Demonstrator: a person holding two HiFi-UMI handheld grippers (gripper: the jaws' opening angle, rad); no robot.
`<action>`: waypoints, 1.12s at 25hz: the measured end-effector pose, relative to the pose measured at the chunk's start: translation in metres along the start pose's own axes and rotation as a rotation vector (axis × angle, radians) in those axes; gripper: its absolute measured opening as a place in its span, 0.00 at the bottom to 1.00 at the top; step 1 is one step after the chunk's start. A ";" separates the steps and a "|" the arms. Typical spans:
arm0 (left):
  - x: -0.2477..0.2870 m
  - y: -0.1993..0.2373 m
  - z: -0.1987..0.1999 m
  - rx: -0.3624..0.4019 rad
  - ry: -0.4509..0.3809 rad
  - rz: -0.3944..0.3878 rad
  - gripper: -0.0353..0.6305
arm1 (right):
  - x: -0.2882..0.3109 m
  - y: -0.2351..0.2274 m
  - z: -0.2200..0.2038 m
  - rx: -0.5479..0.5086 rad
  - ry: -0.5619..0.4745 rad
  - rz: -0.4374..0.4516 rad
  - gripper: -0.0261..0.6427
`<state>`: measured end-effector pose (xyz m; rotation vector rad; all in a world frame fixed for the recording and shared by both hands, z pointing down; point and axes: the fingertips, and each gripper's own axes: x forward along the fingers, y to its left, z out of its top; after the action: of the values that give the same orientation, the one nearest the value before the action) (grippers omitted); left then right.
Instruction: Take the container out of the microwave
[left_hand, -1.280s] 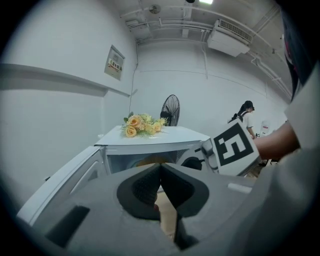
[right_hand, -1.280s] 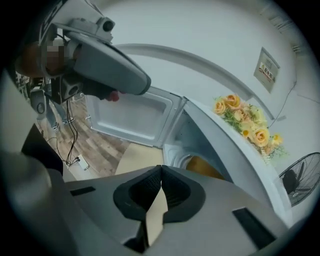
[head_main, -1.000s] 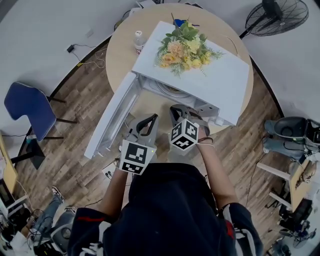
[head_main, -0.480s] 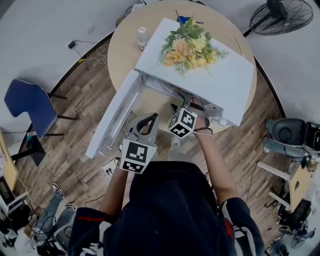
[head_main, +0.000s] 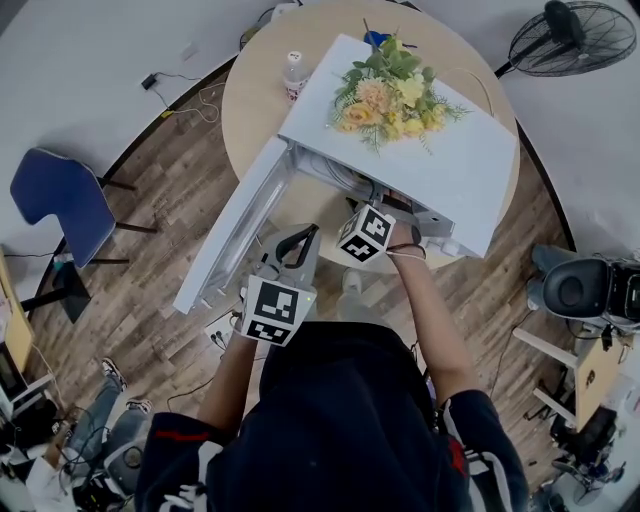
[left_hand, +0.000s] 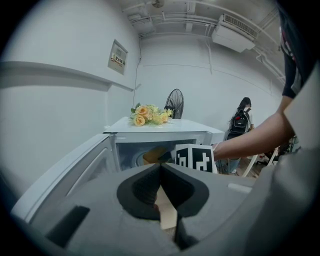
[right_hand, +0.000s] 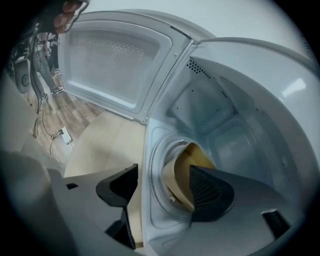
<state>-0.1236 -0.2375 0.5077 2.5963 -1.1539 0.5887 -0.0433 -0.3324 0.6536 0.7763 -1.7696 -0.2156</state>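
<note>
The white microwave (head_main: 450, 160) stands on the round table with its door (head_main: 235, 235) swung open to the left. Inside, a tan container (right_hand: 181, 176) rests on the glass turntable (right_hand: 156, 192); in the left gripper view the container (left_hand: 152, 156) shows through the opening. My right gripper (right_hand: 163, 175) reaches into the cavity, its jaws opening wide. One jaw is in front of the container, the other by the cavity's front edge, and neither pad presses on it. My left gripper (head_main: 305, 238) hangs shut before the microwave, holding nothing.
A bunch of yellow flowers (head_main: 395, 95) lies on the microwave's top. A small bottle (head_main: 295, 70) stands on the table (head_main: 255, 100) behind the door. A blue chair (head_main: 55, 205) is at the left and a floor fan (head_main: 570, 35) at the upper right.
My right gripper has moved forward from the table's near edge into the microwave's opening. The left gripper has stayed where it was.
</note>
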 end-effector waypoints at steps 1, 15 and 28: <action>0.000 0.001 -0.001 -0.001 0.001 0.002 0.07 | 0.002 0.000 0.000 0.001 0.003 0.002 0.46; -0.004 -0.001 -0.011 0.005 0.019 0.011 0.07 | 0.014 -0.003 -0.008 0.004 0.046 -0.010 0.30; -0.004 -0.002 -0.017 0.000 0.027 0.010 0.07 | 0.012 -0.007 -0.005 -0.041 0.047 -0.027 0.11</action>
<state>-0.1290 -0.2272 0.5209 2.5761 -1.1591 0.6240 -0.0379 -0.3438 0.6609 0.7705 -1.7061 -0.2496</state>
